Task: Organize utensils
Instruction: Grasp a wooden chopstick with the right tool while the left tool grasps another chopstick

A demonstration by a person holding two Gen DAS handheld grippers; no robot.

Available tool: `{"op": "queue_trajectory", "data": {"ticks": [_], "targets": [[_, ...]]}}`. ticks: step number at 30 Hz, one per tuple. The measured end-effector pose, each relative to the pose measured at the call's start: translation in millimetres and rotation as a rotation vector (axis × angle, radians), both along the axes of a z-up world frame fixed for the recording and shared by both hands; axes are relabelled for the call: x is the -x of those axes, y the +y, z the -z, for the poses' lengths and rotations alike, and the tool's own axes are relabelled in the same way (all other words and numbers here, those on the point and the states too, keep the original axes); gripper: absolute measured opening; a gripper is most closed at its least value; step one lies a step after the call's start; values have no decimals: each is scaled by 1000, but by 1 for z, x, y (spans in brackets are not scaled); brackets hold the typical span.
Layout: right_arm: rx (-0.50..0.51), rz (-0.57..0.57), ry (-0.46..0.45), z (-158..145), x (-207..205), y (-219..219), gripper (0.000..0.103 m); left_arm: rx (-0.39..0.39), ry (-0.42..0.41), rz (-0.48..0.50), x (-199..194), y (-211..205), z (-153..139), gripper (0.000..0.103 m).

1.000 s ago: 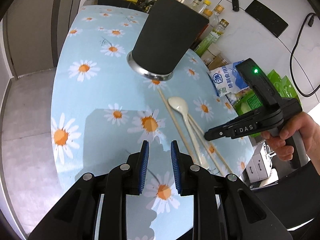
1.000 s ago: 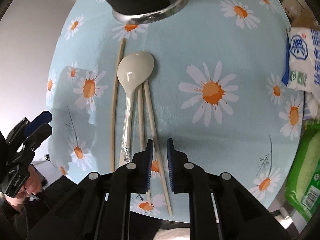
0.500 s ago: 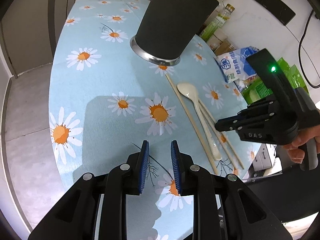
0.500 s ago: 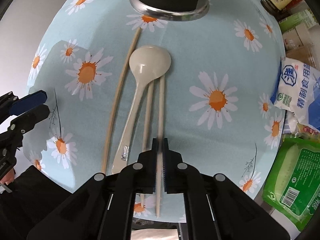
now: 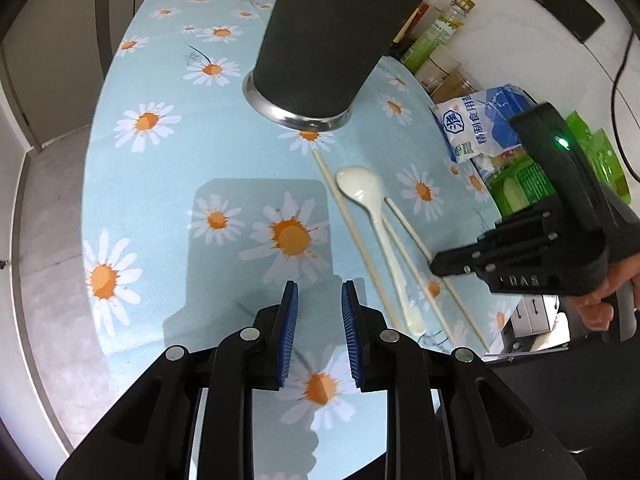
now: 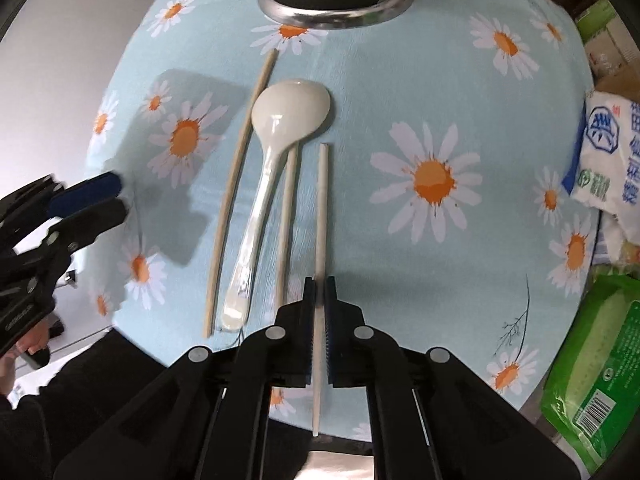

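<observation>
1. Tablecloth of pale blue with white and orange daisies covers the whole table; shadows of my tongs fall across it.
2. My right tongs point straight down, pressed shut on a pale chopstick, gripping it near its lower end.
3. Beside that chopstick, toward nine o'clock, lie a second chopstick, a cream spoon with its bowl up at twelve o'clock, and a third chopstick, all roughly parallel.
4. At twelve o'clock stands a black holder with a shiny metal base rim, just past the tip of the third chopstick.
5. My left tongs hang over bare cloth, blue pads narrowly apart with nothing between them.
6. From the left camera the right tongs sit at three o'clock with a green light lit.
7. At the table's three o'clock edge sit a white and blue bag and a green packet.
8. Bottles stand behind the holder, grey floor lies at nine o'clock, and a white counter carries a black cable.
</observation>
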State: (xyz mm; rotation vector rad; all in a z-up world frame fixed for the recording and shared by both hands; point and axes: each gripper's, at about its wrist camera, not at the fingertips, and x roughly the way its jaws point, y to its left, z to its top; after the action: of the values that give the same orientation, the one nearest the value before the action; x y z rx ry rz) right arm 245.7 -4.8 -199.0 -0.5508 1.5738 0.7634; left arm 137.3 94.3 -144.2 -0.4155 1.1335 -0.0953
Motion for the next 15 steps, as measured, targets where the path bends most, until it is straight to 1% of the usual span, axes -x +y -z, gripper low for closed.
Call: {"op": "queue_trajectory", "data": {"ticks": [3, 6, 11, 13, 15], "targets": [[-42, -4, 15, -6, -4, -12, 5, -1, 38, -19, -12, -9, 3, 21], [-105, 4, 20, -20, -9, -27, 5, -18, 74, -40, -26, -19, 6, 21], [-236, 33, 27, -46, -24, -60, 5, -26, 144, -61, -47, -35, 10, 21], [-282, 39, 34, -57, -30, -73, 5, -18, 170, -67, -55, -40, 13, 21], [-315, 42, 35, -61, -31, -83, 5, -45, 186, -66, -62, -46, 14, 21]]}}
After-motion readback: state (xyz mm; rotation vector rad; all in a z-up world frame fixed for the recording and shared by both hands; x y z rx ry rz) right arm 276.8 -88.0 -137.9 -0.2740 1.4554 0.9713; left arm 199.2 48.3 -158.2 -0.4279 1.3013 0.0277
